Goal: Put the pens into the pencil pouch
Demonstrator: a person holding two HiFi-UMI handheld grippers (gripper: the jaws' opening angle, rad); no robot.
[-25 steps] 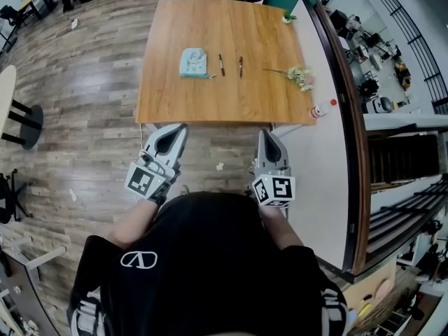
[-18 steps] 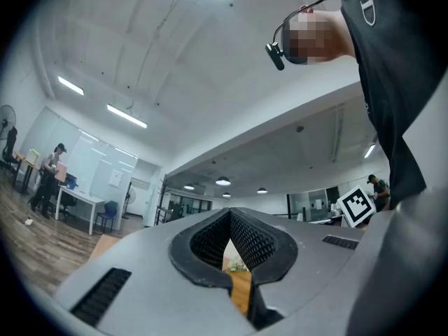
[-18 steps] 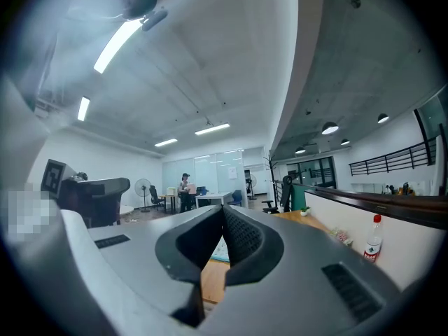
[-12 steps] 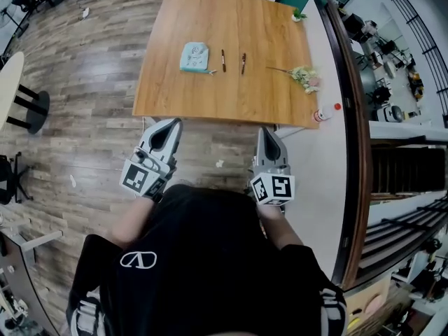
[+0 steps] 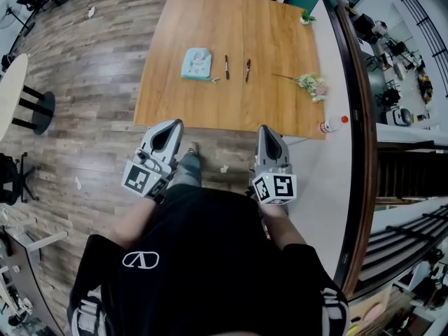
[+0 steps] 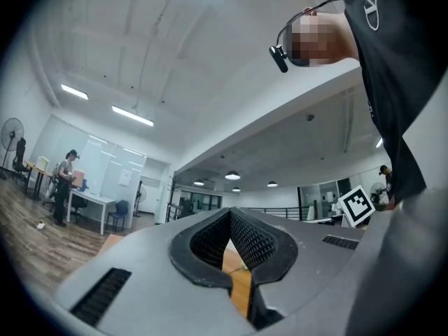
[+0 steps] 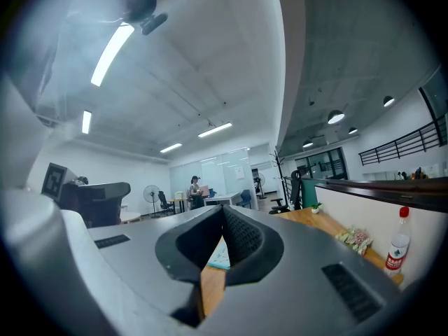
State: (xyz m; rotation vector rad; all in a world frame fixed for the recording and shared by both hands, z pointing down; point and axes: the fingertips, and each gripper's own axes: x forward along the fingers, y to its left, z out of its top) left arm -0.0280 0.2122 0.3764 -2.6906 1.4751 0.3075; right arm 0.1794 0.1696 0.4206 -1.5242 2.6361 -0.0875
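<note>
Both arms are bent and tucked at the waist, forearms (image 5: 134, 224) sticking out from the black sleeves. Left gripper (image 5: 171, 124) is held out front, angled a bit inward with its nose tipped slightly up. Right gripper (image 5: 266, 129) points straight ahead, pretty much level. They sit side by side, well apart. Both have their jaws pressed together with nothing in them. The marker cubes (image 5: 143, 179) sit at the back ends near the hands, which are mostly hidden.
</note>
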